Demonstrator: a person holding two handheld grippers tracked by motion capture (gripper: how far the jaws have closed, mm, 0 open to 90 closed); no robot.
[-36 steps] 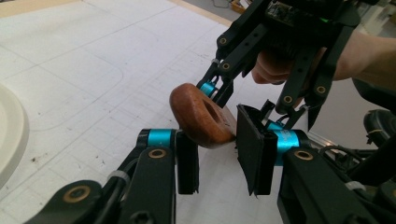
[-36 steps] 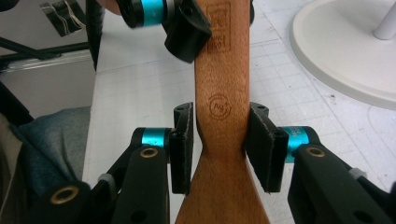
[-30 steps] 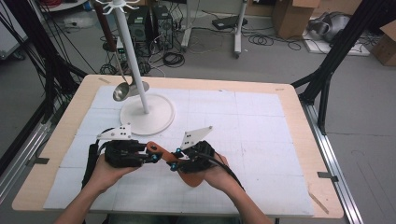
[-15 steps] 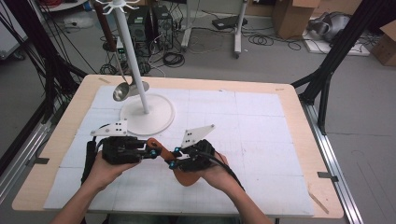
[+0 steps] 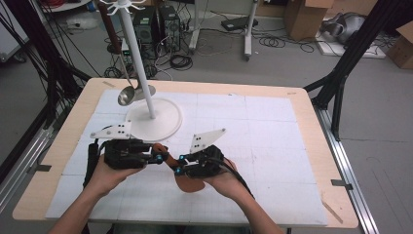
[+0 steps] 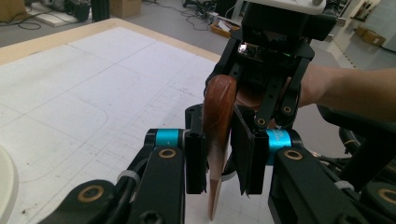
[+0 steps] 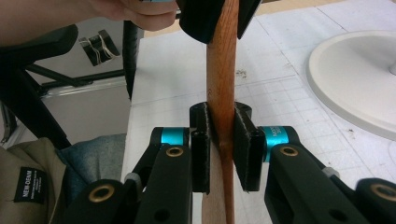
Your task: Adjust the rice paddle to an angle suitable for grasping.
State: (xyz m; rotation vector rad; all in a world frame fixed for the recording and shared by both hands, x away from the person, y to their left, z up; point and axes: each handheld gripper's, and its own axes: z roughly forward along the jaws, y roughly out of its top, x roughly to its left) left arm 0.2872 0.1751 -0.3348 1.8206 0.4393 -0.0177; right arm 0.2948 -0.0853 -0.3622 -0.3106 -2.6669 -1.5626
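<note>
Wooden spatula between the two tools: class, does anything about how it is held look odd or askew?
Slightly. The wooden spatula is gripped by both tools at once. The right tool clamps it squarely at its neck, but in the left tool the handle sits against one jaw, with a gap at the other.

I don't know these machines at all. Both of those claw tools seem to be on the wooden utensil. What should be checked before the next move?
1. Right gripper shut on wooden spatula: ok.
2. Left gripper gripping it: not ok, a gap shows beside one jaw.
3. Spatula off the table: cannot tell.
4. Free hook on the white stand: cannot tell.
5. Hanging ladle out of the way: ok.
</note>
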